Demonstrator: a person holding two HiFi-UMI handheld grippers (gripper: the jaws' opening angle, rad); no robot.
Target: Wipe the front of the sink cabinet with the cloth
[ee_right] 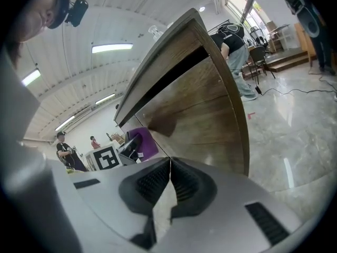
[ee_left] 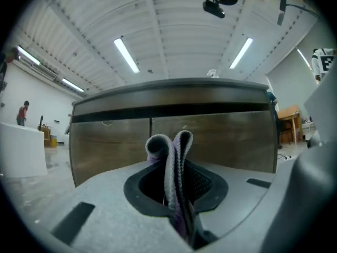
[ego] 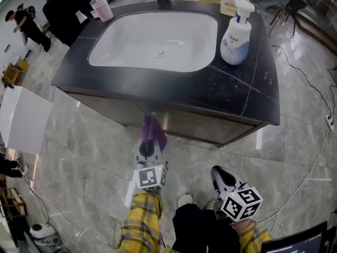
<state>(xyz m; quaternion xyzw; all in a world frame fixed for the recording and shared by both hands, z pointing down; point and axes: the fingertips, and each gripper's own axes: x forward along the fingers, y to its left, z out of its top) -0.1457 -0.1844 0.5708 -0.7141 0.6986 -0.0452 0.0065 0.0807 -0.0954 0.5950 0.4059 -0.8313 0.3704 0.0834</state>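
A purple cloth (ego: 152, 132) is pinched in my left gripper (ego: 149, 144), which points at the brown wood front of the sink cabinet (ego: 210, 128) just under the dark countertop. In the left gripper view the folded cloth (ee_left: 171, 159) stands up between the shut jaws, a short way from the cabinet front (ee_left: 221, 136). My right gripper (ego: 222, 177) hangs lower right, near the person's legs, jaws shut with nothing between them (ee_right: 169, 165). From the right gripper view the cabinet front (ee_right: 195, 107) runs away leftward, with the cloth (ee_right: 145, 141) beside it.
The black stone countertop (ego: 226, 88) holds a white basin (ego: 158, 38), a Dove pump bottle (ego: 236, 36) and a pink bottle (ego: 101, 7). A white box (ego: 23, 121) stands at the left. Cables (ego: 316, 157) trail over the marble floor at right. People stand in the far background.
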